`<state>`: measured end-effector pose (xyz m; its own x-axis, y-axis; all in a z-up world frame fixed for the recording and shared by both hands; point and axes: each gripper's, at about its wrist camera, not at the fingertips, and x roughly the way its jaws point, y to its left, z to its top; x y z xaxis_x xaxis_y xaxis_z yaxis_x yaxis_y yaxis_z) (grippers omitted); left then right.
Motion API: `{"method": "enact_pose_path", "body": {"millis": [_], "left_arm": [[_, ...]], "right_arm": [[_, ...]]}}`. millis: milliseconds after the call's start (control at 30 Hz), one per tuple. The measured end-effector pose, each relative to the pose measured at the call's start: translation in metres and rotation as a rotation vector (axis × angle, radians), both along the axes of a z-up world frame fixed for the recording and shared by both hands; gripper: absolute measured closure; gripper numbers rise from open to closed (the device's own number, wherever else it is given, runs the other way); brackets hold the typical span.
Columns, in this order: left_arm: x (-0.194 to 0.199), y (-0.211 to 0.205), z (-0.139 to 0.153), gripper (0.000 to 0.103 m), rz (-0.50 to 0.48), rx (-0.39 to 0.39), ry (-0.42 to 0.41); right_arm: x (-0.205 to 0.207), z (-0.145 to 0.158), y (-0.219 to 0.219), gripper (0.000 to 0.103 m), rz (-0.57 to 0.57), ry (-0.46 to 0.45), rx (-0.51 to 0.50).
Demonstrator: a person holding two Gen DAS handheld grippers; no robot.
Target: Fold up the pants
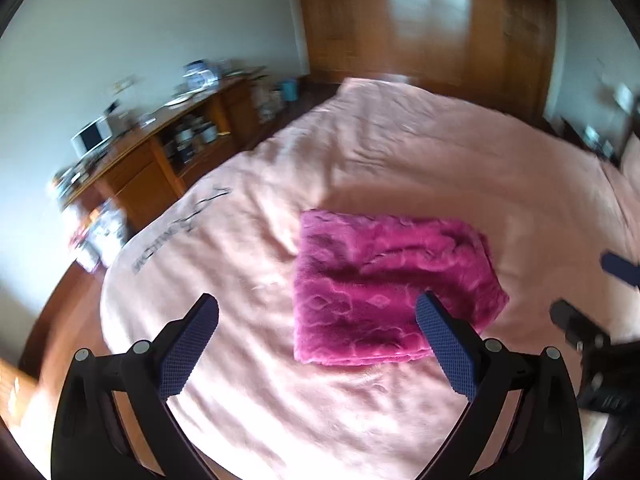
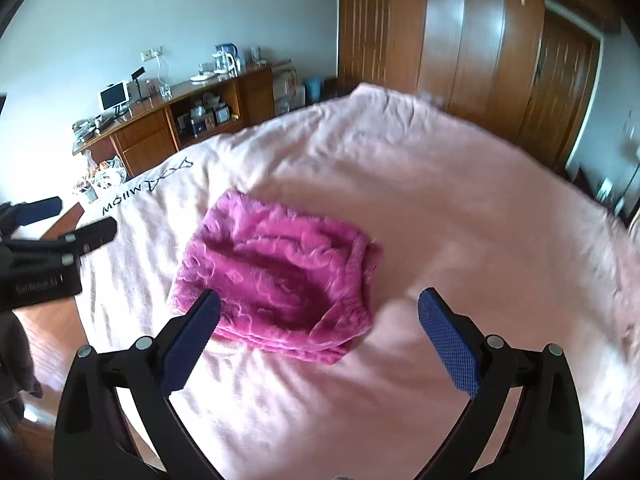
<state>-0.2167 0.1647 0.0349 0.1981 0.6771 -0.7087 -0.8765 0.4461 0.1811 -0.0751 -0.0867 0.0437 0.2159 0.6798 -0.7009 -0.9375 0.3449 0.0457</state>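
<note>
While both tools hover above the bed (image 1: 400,152), the magenta pants (image 1: 384,284) lie folded into a compact rectangle on the pink bedspread, nearer its front edge. Left hand-held gripper (image 1: 318,312) is spread wide and holds nothing; right hand-held gripper (image 2: 320,308) likewise gapes empty.

Left gripper (image 1: 318,314): jaws spread wide, blue textured pads (image 1: 188,350) facing each other across an empty gap, nothing held. Black finger arms angle outward from the base. Right gripper (image 2: 320,310): same pose, jaws wide apart, pads (image 2: 450,344) bare, nothing between them. The two grippers sit side by side, near each other but apart; each shows at the edge of the other's wrist view, fingers pointing toward the far side.
</note>
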Motion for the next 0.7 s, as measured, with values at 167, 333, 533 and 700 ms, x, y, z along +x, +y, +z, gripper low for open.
{"method": "enact_pose_path", "body": {"millis": [167, 333, 533, 700], "left_arm": [[-0.010, -0.015, 0.014, 0.005, 0.094, -0.036, -0.017], [-0.018, -0.028, 0.013, 0.005, 0.081, -0.090, -0.054], [-0.012, -0.029, 0.009, 0.005, 0.068, -0.119, -0.022], [-0.002, -0.030, 0.002, 0.005, 0.054, -0.104, 0.064]], "right_arm": [[-0.005, 0.008, -0.015, 0.003, 0.038, 0.007, 0.022], [-0.014, 0.011, -0.028, 0.003, 0.073, 0.003, 0.032], [-0.021, 0.009, -0.033, 0.003, 0.078, -0.004, 0.022], [-0.022, 0.009, -0.032, 0.003, 0.064, -0.003, 0.020]]}}
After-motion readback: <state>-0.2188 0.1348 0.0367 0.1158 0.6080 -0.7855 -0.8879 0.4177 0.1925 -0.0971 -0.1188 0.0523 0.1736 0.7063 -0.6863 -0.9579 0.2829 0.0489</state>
